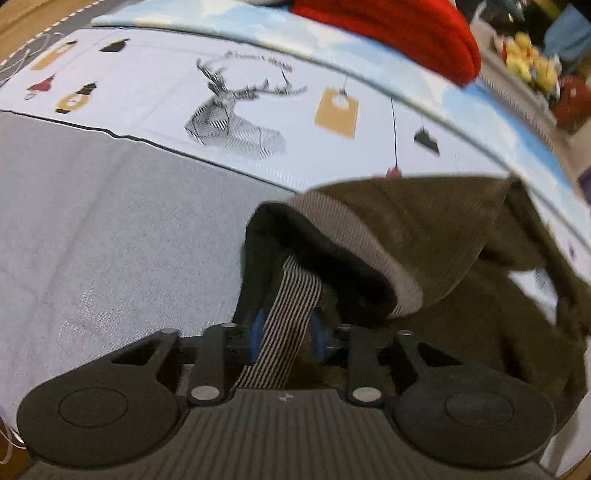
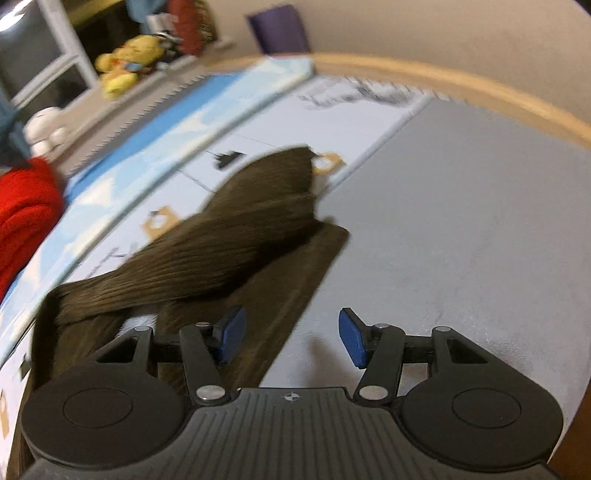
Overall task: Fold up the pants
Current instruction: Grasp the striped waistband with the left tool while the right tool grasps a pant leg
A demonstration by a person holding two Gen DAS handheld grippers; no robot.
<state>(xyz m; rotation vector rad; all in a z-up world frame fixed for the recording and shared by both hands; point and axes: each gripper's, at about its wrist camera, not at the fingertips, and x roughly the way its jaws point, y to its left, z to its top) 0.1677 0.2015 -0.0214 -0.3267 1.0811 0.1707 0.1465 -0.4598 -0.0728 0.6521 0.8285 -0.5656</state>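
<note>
1. Left wrist view: my left gripper (image 1: 286, 332) has the striped waistband strap (image 1: 284, 325) of the brown pants (image 1: 424, 236) between its blue pads (image 1: 258, 332). Jaws narrow, clamped on it. The ribbed waistband (image 1: 369, 240) is lifted and gapes open just past the fingertips.
2. Only this view shows the waistband end. Also the deer print (image 1: 229, 114) on the white mat (image 1: 129, 74) and the red knit (image 1: 399, 29) at the far edge.
3. Right wrist view: my right gripper (image 2: 291, 338) stands wide, pads (image 2: 352, 338) apart, nothing between them. It hangs over the grey sheet (image 2: 461, 221), with the left pad above the edge of the pants (image 2: 236, 240).
4. Only this view shows the leg end: corduroy legs run away diagonally, one leg folded over the other, blurred.
5. This view alone has the yellow plush toy (image 2: 125, 62) and the wooden rim (image 2: 480, 88).
</note>
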